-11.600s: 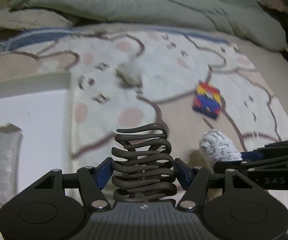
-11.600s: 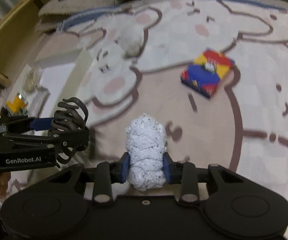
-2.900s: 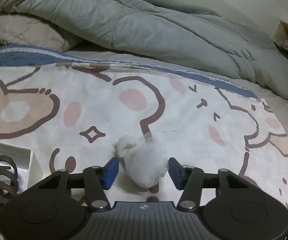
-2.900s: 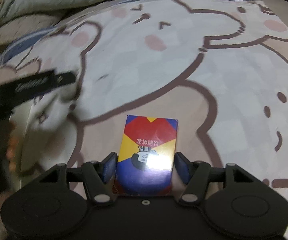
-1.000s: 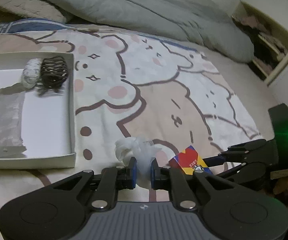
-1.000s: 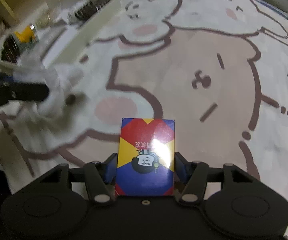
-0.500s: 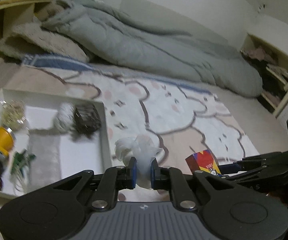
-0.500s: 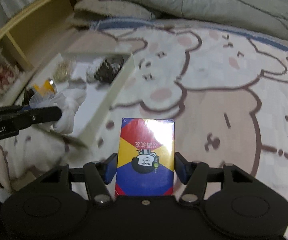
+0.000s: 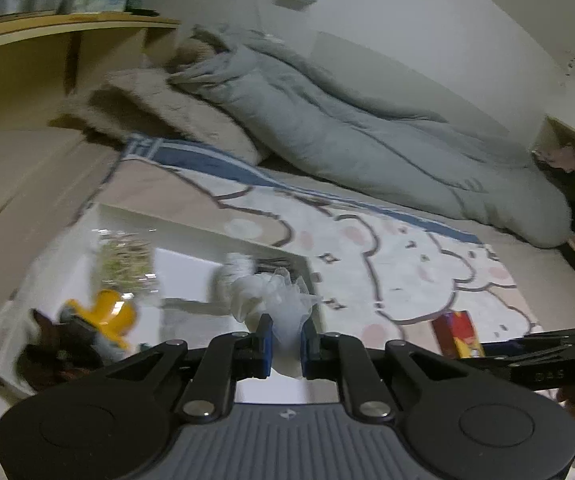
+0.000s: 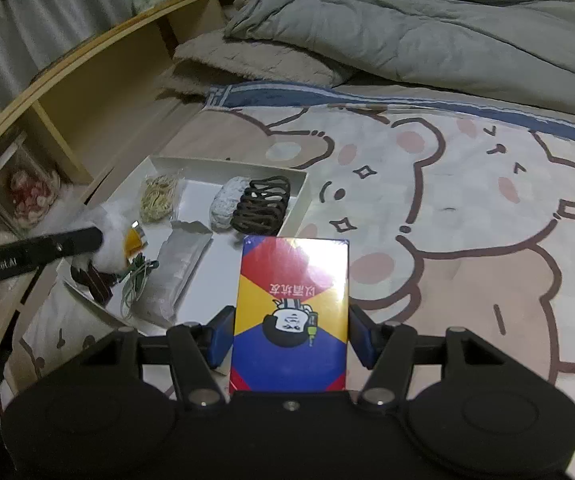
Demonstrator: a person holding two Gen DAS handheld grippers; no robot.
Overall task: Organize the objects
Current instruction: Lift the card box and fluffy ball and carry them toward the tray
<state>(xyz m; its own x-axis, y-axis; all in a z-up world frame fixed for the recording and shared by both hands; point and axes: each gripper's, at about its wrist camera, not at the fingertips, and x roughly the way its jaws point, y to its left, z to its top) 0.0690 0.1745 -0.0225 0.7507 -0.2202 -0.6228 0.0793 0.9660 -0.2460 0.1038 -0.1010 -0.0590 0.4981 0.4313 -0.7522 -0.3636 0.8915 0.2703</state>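
Left tool: the left tool [image 9: 283, 338] has its blue pads pinched almost together on a soft white crumpled wad [image 9: 273, 296], and from the right wrist view it hangs over the near left part of the tray.
White tray: the shallow white cardboard tray [image 10: 301, 196] lies on the bed's cartoon bear blanket [image 10: 467, 208], left of centre.
Tray contents: a bundle of pale rubber bands [image 10: 158, 197], a yellow-capped item [image 10: 133, 240], a grey foil sachet [image 10: 177, 268], a speckled grey-white scrunchie [image 10: 227, 200] and a dark brown spiral hair claw [image 10: 263, 203] lie inside; the near left corner is crowded.
Risk on the left: the wad is light and bulges out beyond the pads. If let go from a height it may drift or roll over the low wall, or snag on a pad and drag.
Right tool: the right tool [image 10: 291, 340] stands partly open, its pads gripping the long edges of a glossy red, yellow and blue card box [image 10: 291, 312], held in the air above the blanket, just beside the tray's near right side.
Risk on the right: the box is slick and held only by its edges, so a tilt could let it slide out. Set down carelessly, it could catch the tray wall or knock the hair claw.
Both together: the two tools look headed for one small tray and may collide.
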